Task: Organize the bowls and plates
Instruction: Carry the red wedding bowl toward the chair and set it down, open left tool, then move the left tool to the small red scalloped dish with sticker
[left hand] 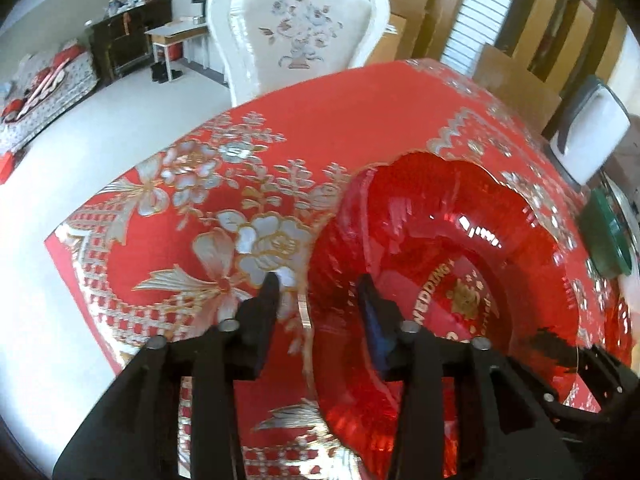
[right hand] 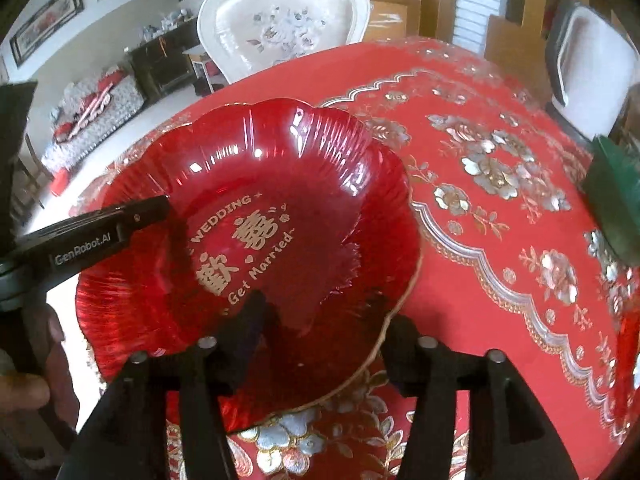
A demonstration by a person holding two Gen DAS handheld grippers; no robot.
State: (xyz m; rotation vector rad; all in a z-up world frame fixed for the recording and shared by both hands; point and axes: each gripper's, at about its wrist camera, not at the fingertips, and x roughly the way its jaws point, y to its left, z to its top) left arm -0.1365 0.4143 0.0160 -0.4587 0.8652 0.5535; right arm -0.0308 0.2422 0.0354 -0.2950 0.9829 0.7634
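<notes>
Both sets of jaws stand apart, straddling opposite sides of the rim, pads not pressing. Left gripper (left hand: 316, 292) has one finger outside over the cloth, one inside the dish; right gripper (right hand: 324, 316) likewise, at the near edge.

Largest first: the desk (right hand: 500, 92), covered in a glossy red cloth embossed with silver-and-gold flowers, probably slick plastic, so the dish may slide if nudged. Open room to the right of the dish; the desk's far edge runs close behind it, with a white carved chair (right hand: 280, 24) beyond.

Red translucent scalloped plate (right hand: 256, 184) with gold "WEDDING" lettering sits flat on the desk, left of centre in the right view. Looks like thin rigid plastic or glass: light, stiff, glossy, slippery, could crack or chip. Best hold: the fluted rim, pinched on both sides.

Dark green object (right hand: 608, 196) at the right edge, unclear what; keep off it.
</notes>
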